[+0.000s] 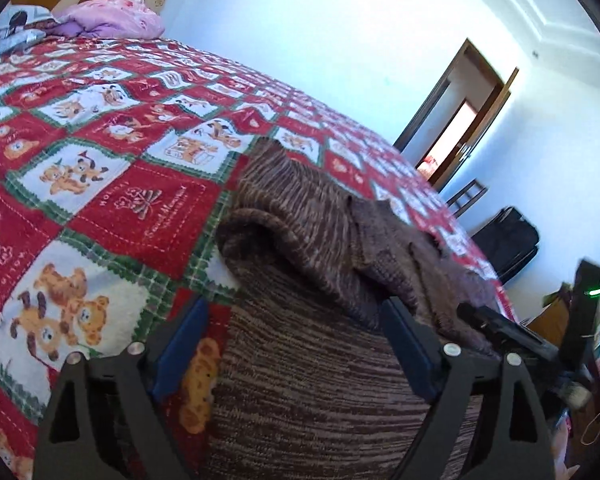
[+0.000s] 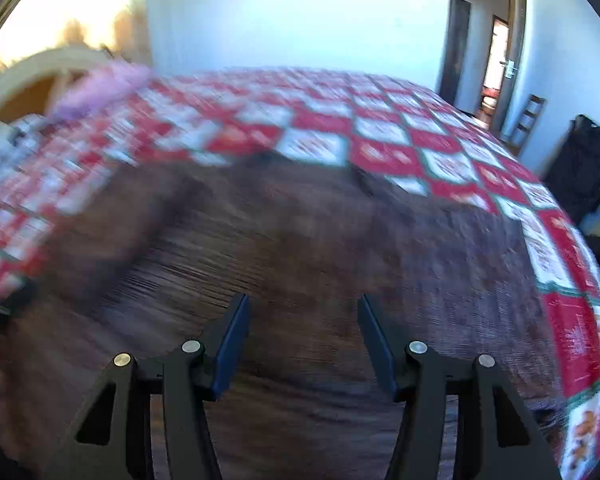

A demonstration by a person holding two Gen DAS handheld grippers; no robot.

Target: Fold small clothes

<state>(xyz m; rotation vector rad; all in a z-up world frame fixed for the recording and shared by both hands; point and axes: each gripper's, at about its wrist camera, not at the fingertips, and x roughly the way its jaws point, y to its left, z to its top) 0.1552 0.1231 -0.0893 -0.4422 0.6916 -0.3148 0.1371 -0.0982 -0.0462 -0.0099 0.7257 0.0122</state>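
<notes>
Bedroom walls in pale blue frame a wide bed (image 1: pixel 100 128) covered by a red, white and green patchwork quilt with teddy-bear squares; a pink bundle (image 1: pixel 112 20) sits near the headboard, and an open door (image 1: pixel 456 120) shows at the far side.

On the near part of the quilt lies the brown knitted garment (image 1: pixel 300 240), a striped sweater-like piece. It is partly folded: one rolled edge is doubled over on top of the flatter layer beneath, which suggests a fold is under way rather than finished.

Seen from the left wrist, the left claw (image 1: pixel 292 344) is spread wide just above the flat lower part of the knit, with cloth showing between its blue pads (image 1: pixel 408 344) but nothing pinched. Its low, forward tilt looks suited to taking hold of a near edge or smoothing the layer.

From the right wrist, heavily blurred, the right claw (image 2: pixel 300 340) stands partly spread over the same brown fabric, and no cloth is gripped there either. It probably waits at the other side so both edges can be lifted together, keeping the fold square.
</notes>
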